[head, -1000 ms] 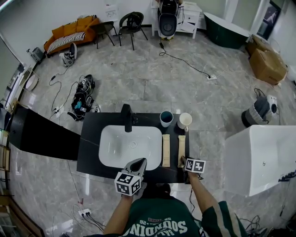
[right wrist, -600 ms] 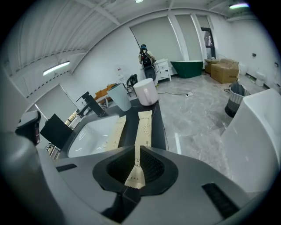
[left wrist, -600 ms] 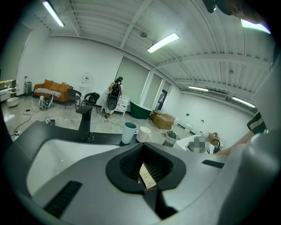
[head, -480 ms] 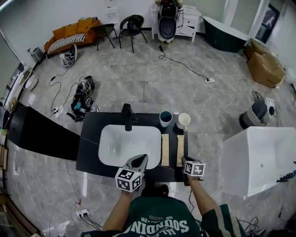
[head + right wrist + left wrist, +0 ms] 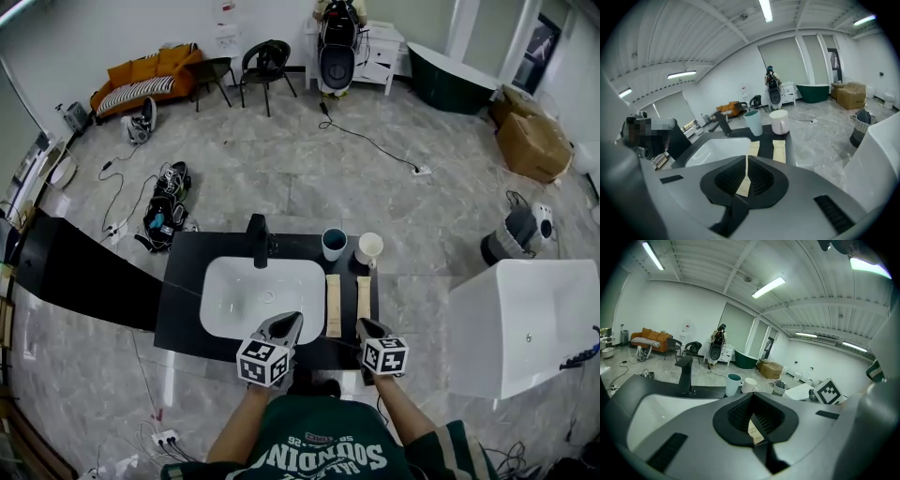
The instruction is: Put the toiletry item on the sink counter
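Right of the basin (image 5: 264,298), two packets (image 5: 334,305) lie on the counter (image 5: 187,281), apparently done; left gripper (image 5: 291,319) closed, right gripper (image 5: 360,322) just closed, both empty.

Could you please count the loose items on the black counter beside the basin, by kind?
Cups: 2, a teal round cup and a white handled mug.
Packets: 2, a left flat beige packet and a right flat beige packet.
Total: 4.

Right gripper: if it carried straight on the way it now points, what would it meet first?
Most likely the packet nearer the basin, lying on the counter just past the right gripper's tips, though depth is unclear. Its jaws have just been closing, with a thin beige strip between them.
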